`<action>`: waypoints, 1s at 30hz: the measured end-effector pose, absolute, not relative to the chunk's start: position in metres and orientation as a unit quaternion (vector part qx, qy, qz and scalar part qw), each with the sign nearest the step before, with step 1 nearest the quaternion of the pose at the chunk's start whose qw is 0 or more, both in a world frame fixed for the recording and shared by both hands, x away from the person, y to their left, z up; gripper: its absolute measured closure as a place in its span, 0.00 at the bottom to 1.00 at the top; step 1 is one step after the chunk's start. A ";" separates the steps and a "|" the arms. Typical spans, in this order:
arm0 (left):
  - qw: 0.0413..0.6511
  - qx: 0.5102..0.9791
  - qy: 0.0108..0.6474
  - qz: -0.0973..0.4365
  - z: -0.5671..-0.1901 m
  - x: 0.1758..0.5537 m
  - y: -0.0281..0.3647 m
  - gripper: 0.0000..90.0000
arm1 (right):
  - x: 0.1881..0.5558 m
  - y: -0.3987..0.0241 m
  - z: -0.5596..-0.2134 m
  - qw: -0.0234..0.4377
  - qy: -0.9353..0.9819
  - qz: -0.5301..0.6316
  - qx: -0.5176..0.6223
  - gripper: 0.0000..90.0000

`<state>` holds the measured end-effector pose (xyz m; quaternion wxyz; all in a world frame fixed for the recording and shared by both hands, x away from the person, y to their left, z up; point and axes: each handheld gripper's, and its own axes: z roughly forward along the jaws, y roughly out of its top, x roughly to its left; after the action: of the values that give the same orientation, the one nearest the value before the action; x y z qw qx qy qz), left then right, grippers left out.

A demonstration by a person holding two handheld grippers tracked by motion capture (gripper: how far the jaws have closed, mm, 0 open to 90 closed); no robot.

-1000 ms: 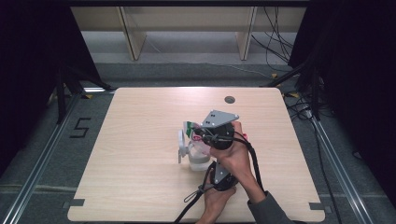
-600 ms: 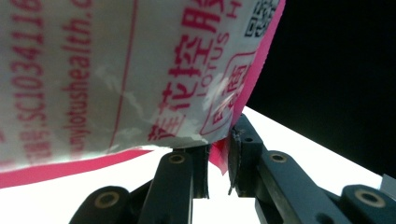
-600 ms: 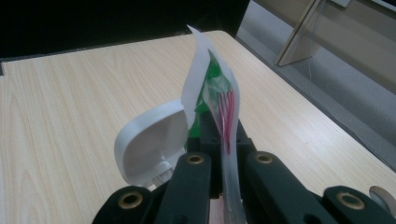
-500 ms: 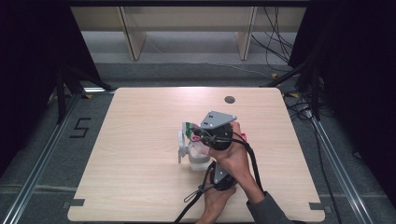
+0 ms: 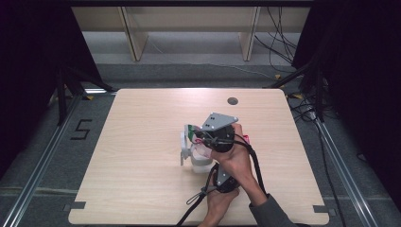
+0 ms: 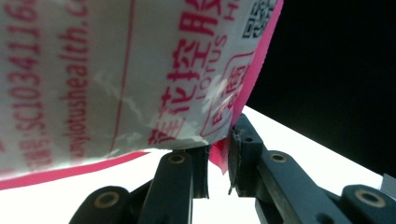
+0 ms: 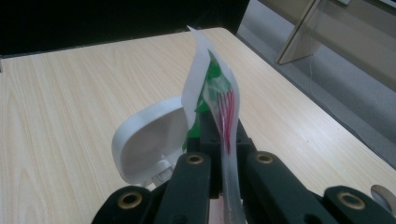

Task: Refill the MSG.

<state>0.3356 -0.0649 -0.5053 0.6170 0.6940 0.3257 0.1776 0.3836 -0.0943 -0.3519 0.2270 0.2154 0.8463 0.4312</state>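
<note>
Nothing has shifted since a second ago: both hands sit in the same spot near the middle of the table (image 5: pixel 142 142), and the packet and white container look just as they did. Right gripper (image 7: pixel 219 135) has its jaws pressed tight on the thin edge of the packet (image 7: pixel 212 100), a white pouch with green and red print that stands up straight between the jaws and rises above their tips. Just beyond the jaws, to their left, stands the round white lid (image 7: pixel 149 140) of the container, flipped open. Left gripper (image 6: pixel 217 156) pinches a pink corner of the same packet (image 6: pixel 140 70), jaws nearly together on it, with the printed face spreading out above them.
</note>
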 end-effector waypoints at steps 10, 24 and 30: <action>0.630 0.679 0.335 0.171 -0.505 0.335 -0.068 0.88 | 0.384 -0.094 -0.351 0.229 0.848 0.429 0.211 1.00; 0.617 0.695 0.322 0.178 -0.504 0.335 -0.065 0.88 | 0.383 -0.095 -0.351 0.227 0.842 0.435 0.222 1.00; 0.617 0.696 0.320 0.180 -0.504 0.335 -0.065 0.88 | 0.384 -0.095 -0.350 0.229 0.844 0.435 0.216 1.00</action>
<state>0.3354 -0.0647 -0.5037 0.6174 0.6956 0.3204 0.1799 0.3837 -0.0947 -0.3505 0.2291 0.2160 0.8437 0.4348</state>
